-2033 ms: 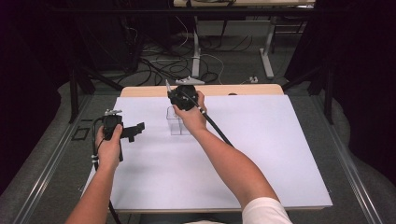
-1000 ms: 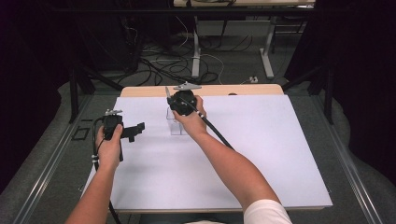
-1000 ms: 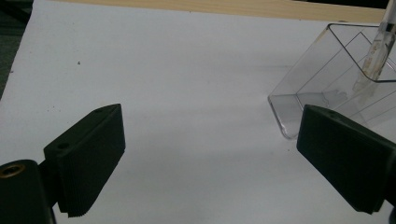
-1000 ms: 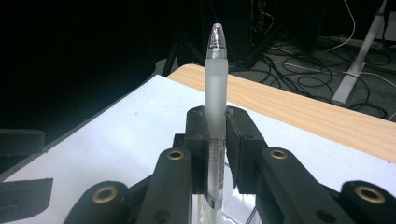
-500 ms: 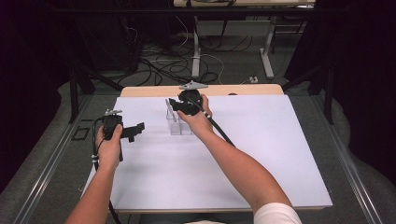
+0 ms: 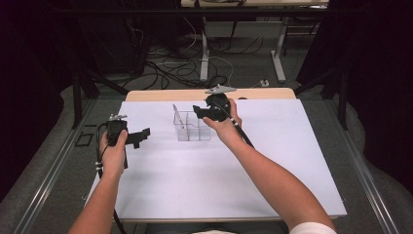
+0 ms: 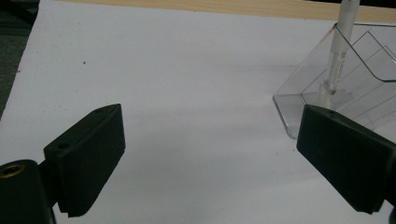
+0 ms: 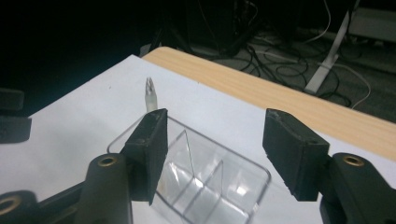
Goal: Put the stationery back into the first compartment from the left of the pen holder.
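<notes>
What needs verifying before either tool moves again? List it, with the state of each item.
1. Right tool open and empty: ok, jaws apart with nothing between them.
2. Left tool open and empty: ok.
3. Clear organizer upright on the white sheet: ok.
4. Pen standing inside the organizer: ok, leaning in an end compartment.
5. Right tool clear of the organizer rim: cannot tell; it hangs just above it.
6. Left tool away from the organizer: ok, a clear gap shows in the high view.
</notes>
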